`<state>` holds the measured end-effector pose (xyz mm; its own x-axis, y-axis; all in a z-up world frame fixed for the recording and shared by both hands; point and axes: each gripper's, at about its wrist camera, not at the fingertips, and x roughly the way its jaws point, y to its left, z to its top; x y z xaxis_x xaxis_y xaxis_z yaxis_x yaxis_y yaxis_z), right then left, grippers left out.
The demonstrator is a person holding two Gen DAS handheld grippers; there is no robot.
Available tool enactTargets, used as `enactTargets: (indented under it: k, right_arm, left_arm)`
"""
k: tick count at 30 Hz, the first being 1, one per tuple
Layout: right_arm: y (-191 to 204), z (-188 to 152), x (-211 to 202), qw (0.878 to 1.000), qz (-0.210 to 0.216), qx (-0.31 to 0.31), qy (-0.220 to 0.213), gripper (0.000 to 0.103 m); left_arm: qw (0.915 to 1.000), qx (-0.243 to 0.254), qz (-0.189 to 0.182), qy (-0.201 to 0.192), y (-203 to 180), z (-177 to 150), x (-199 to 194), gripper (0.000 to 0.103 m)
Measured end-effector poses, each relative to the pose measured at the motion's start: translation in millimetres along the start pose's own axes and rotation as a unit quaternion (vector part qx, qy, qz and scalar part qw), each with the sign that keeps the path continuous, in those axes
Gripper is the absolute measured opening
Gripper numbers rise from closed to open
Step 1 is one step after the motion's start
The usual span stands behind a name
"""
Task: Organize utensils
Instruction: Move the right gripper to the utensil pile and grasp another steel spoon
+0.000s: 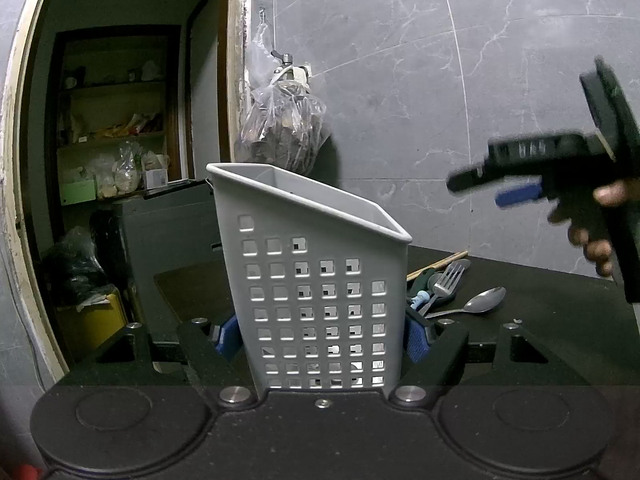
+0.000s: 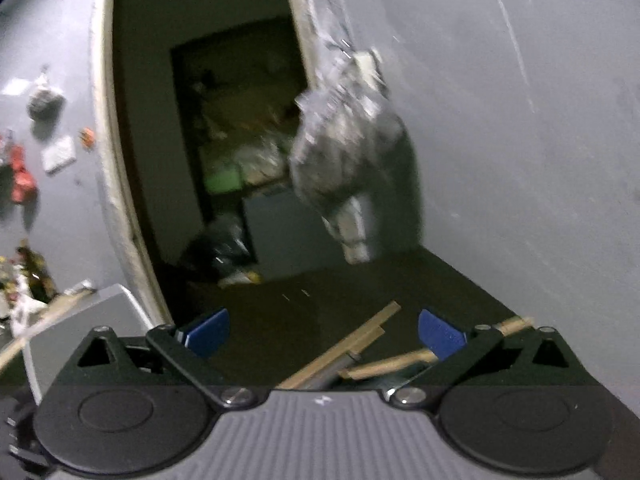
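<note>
- Grey marble-patterned tiled wall [image 1: 420, 80]: backs the scene, with an open doorway at its left onto dim shelves.
- Black flat desk [image 1: 540, 304]: carries all items below.
- Pale grey plastic utensil caddy with a slanted rim and square perforations [image 1: 316, 304]: upright on the desk at the centre of the left wrist view, its interior mostly hidden from that angle.
- Left hand-held gripper [image 1: 320, 338]: clenched on the utensil caddy, one blue pad [image 1: 228, 334] pressed to each side wall low down.
- Right hand-held gripper [image 2: 322, 330]: released, blue pads spread wide with nothing between them; held in a person's hand [image 1: 596, 220] above the desk, to the right of the caddy and apart from it.
- Clear crumpled plastic bag with dark contents [image 1: 282, 128]: hangs from a wall hook behind the caddy.
- Pale wooden sticks, possibly chopsticks [image 2: 340, 352]: lie crossed on the desk just below the right gripper; the view is blurred.
- Steel spoon [image 1: 472, 304]: flat on the desk just right of the caddy.
- Steel fork [image 1: 446, 280]: beside the spoon, within a small heap of utensils behind the caddy's right corner.
</note>
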<state>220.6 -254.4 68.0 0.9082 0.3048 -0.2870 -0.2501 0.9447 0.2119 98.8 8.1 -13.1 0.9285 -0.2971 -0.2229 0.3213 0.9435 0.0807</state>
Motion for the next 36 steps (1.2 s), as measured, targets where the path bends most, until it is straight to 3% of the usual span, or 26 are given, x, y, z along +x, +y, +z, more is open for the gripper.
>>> enactTargets:
  k: [6,12,23,36]
  right_arm:
    - [-32.2,-30.7,12.1,0.996,-0.047,0.050,0.056,0.103]
    - [-57.9,-63.5,13.8,0.986,-0.055,0.125,0.100,0.103]
    - [-65.9,-86.9,21.9,0.973,-0.039,0.199,0.107,0.103]
    - [-60.1,-90.3,18.8,0.975,-0.058,0.199,0.085,0.102]
  left_arm:
    - [1.0000,0.000,0.000,0.000,0.0,-0.3,0.3,0.078]
    - [1.0000,-0.002,0.001,0.000,0.4,0.2,0.8,0.078]
    - [1.0000,-0.002,0.002,0.000,-0.1,0.7,1.1,0.078]
    - [1.0000,-0.002,0.002,-0.001,-0.1,0.4,1.0,0.078]
